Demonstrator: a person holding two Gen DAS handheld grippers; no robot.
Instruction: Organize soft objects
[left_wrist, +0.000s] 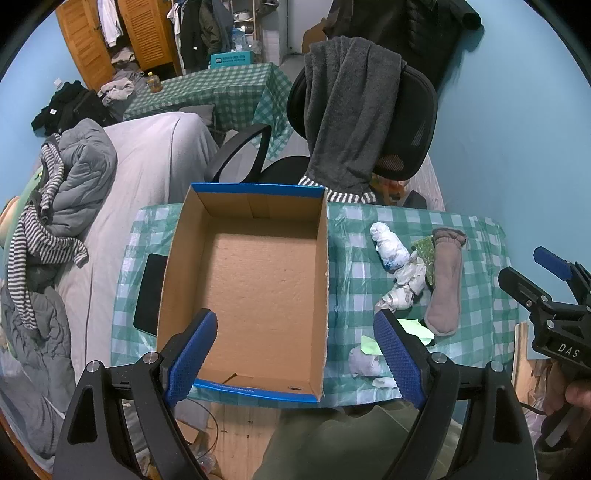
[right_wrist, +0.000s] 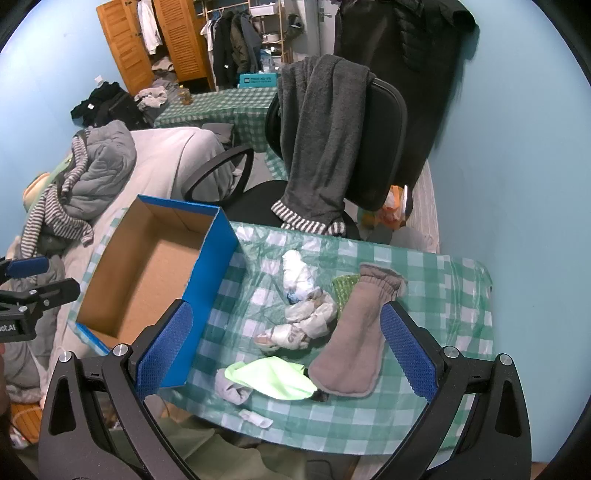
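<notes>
An empty blue cardboard box (left_wrist: 251, 280) stands on the checked table; it also shows in the right wrist view (right_wrist: 147, 280). To its right lie a grey-brown mitten (right_wrist: 351, 339), a green sponge cloth (right_wrist: 343, 288), crumpled white plastic bags (right_wrist: 303, 302), a light-green cloth (right_wrist: 273, 380) and a small grey sock (right_wrist: 232, 387). The mitten (left_wrist: 445, 284) and bags (left_wrist: 395, 266) also show in the left wrist view. My left gripper (left_wrist: 295, 354) is open above the box's near edge. My right gripper (right_wrist: 288, 354) is open above the soft pile, holding nothing.
A black pad (left_wrist: 149, 291) lies left of the box. An office chair with a grey towel (left_wrist: 351, 122) stands behind the table. A bed with clothes (left_wrist: 74, 206) is at left. The blue wall (right_wrist: 517, 166) is at right.
</notes>
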